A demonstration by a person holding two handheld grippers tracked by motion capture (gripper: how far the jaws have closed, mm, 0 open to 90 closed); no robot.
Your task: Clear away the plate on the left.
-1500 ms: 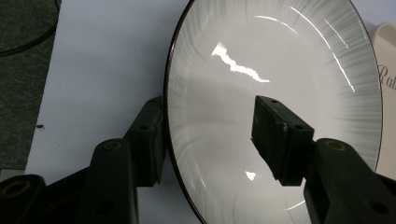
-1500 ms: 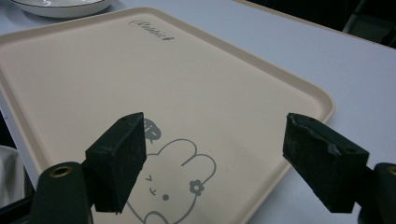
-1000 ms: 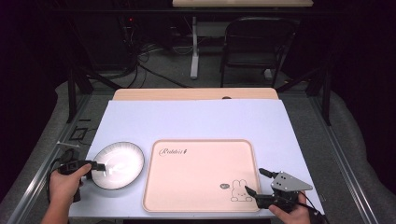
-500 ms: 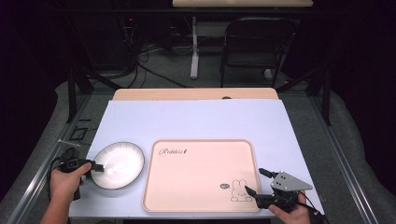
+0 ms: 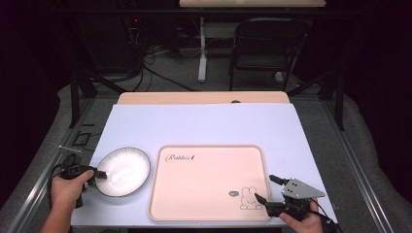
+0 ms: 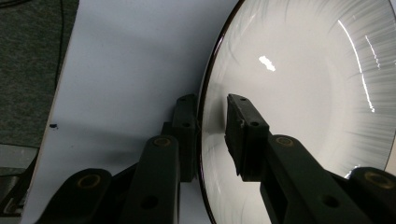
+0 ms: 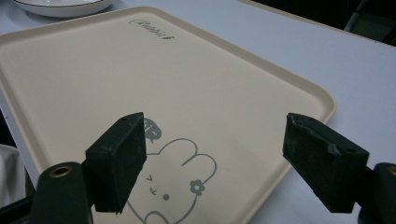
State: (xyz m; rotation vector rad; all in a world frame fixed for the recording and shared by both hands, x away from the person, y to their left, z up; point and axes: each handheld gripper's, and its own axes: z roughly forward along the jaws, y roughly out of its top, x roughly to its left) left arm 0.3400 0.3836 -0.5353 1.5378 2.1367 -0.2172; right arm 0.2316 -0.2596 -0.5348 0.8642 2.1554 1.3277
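Observation:
A white plate with a thin dark rim [image 5: 121, 171] lies on the pale blue table top, left of a cream tray [image 5: 209, 170] printed with a rabbit [image 5: 249, 199]. My left gripper [image 5: 99, 174] is at the plate's left edge. In the left gripper view its jaws straddle the rim of the plate [image 6: 303, 93], one outside and one over the inside. A small gap still shows at the left gripper [image 6: 210, 100]. My right gripper [image 5: 265, 188] hangs open over the tray's near right corner. Between the jaws of the right gripper [image 7: 215, 135] there is just the tray [image 7: 140, 70].
The table top [image 5: 204, 126] stretches bare behind the tray. A wooden strip [image 5: 204, 98] runs along its far edge. A chair [image 5: 265, 48] and cables stand on the dark floor beyond. The plate [image 7: 60, 7] peeks in at the top of the right gripper view.
The plate has shifted slightly left and away with my left gripper at its rim. The right gripper has stayed where it was.

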